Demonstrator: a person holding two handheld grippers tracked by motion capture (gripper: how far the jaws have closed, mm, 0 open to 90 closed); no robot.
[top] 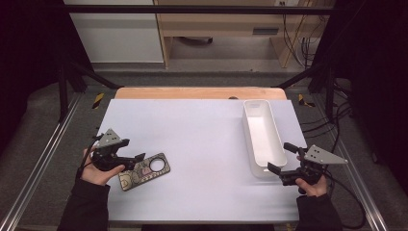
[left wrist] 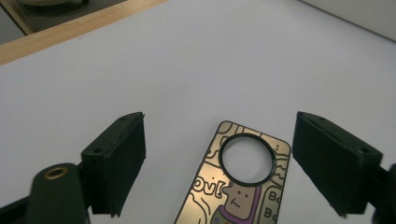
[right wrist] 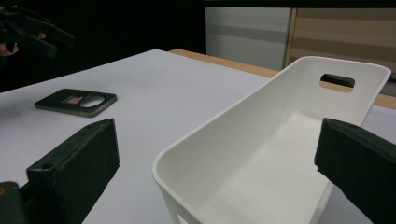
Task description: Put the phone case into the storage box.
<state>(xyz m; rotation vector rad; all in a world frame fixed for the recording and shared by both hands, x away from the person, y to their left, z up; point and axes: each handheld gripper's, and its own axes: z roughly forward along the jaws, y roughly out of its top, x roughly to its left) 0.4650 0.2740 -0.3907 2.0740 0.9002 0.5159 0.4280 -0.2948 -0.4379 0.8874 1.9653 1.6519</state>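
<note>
- card (top: 145, 171): a flat printed plate with a round hole, lying on the table (top: 192, 144) well left of the bin (top: 263, 137).
- left gripper (top: 136, 160): jaws apart, empty, right at the card's near-left end; in the left gripper view the card (left wrist: 238, 186) lies between and just ahead of the jaws, its long axis running away from them.
- right gripper (top: 281, 159): jaws apart, empty, at the bin's near end, far from the card.
- judgement: the left hand is the nearer one to take the card.

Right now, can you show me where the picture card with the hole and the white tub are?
picture card (left wrist: 243, 196), left gripper view, on its printed face below the hole.
white tub (top: 262, 132), high view, on its inside floor.
</note>
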